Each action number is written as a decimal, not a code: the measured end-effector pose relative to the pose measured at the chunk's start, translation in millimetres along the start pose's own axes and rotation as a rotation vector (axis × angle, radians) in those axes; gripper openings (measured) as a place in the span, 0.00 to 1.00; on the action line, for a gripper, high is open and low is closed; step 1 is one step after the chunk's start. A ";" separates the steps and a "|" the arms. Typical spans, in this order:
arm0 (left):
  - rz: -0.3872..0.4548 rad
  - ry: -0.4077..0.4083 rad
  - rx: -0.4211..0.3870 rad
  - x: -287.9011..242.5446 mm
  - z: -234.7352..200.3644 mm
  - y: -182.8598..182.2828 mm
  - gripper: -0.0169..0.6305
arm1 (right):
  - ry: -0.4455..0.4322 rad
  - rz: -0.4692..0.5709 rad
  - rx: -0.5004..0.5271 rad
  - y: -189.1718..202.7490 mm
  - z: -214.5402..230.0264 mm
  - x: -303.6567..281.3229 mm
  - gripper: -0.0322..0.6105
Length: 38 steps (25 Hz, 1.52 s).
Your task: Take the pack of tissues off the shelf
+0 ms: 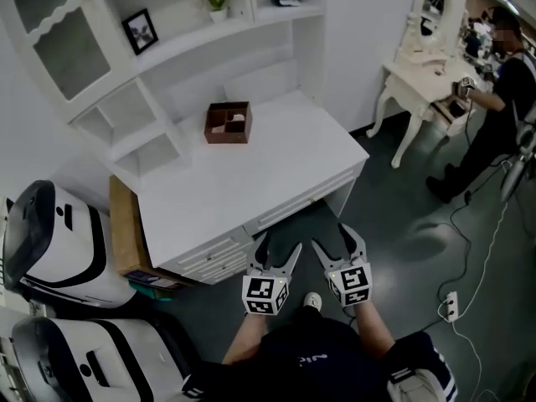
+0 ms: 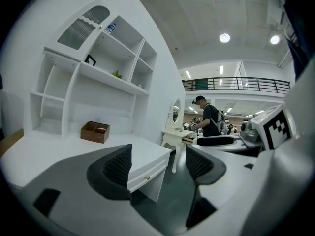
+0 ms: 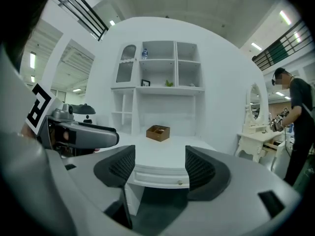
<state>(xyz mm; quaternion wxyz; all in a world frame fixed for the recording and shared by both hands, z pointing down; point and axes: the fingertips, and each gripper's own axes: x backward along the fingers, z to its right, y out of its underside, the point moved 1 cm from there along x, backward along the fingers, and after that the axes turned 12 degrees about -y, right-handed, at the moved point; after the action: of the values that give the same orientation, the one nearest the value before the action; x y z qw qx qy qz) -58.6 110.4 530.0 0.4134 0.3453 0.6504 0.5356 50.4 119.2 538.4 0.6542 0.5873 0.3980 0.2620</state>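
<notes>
Blue-and-white and small, most likely the pack (image 3: 144,53): on the top shelf (image 3: 162,59), upper centre of the right gripper view, at the left end of the open compartment just beside the glazed door (image 3: 127,63); too small to make out more. Judged light, soft and easily crushed, with a slick film wrap, so apt to slip or squash under a hard squeeze. Best taken across the narrow sides with a gentle close, pads flat on the faces, then drawn straight forward off the board. High up and well apart from both grippers, so likely to need a long upward reach over the desk (image 1: 251,174).

Left gripper (image 1: 276,248) and right gripper (image 1: 335,239) low at the lower centre of the head view, side by side and near each other, tips aimed up-frame at the desk's front edge, held out on both forearms in front of the body. Both pairs of jaws wide apart, nothing between them, only desk front and floor showing through the gaps. Brown box (image 1: 228,122) mid-desk, well below the pack
</notes>
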 end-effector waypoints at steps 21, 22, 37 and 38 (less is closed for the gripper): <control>-0.002 -0.044 0.037 -114.8 40.2 -12.2 0.55 | -0.002 0.014 -0.089 0.6 127.0 -17.4 0.52; -0.006 -0.044 0.039 -118.5 40.0 -11.7 0.55 | -0.002 0.017 -0.115 2.3 130.1 -17.9 0.52; 0.008 -0.023 0.032 -219.9 -22.6 -36.4 0.55 | 0.062 -0.007 -0.074 -14.6 192.1 -104.2 0.52; 0.014 -0.025 0.034 -229.2 -31.3 -41.6 0.55 | 0.059 -0.007 -0.057 -20.1 196.7 -117.3 0.52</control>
<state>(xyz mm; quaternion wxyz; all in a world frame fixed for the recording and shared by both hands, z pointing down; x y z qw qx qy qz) 8.9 -114.8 530.2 0.4118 0.3633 0.6519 0.5230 146.9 -89.4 542.5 0.6597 0.5590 0.4114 0.2882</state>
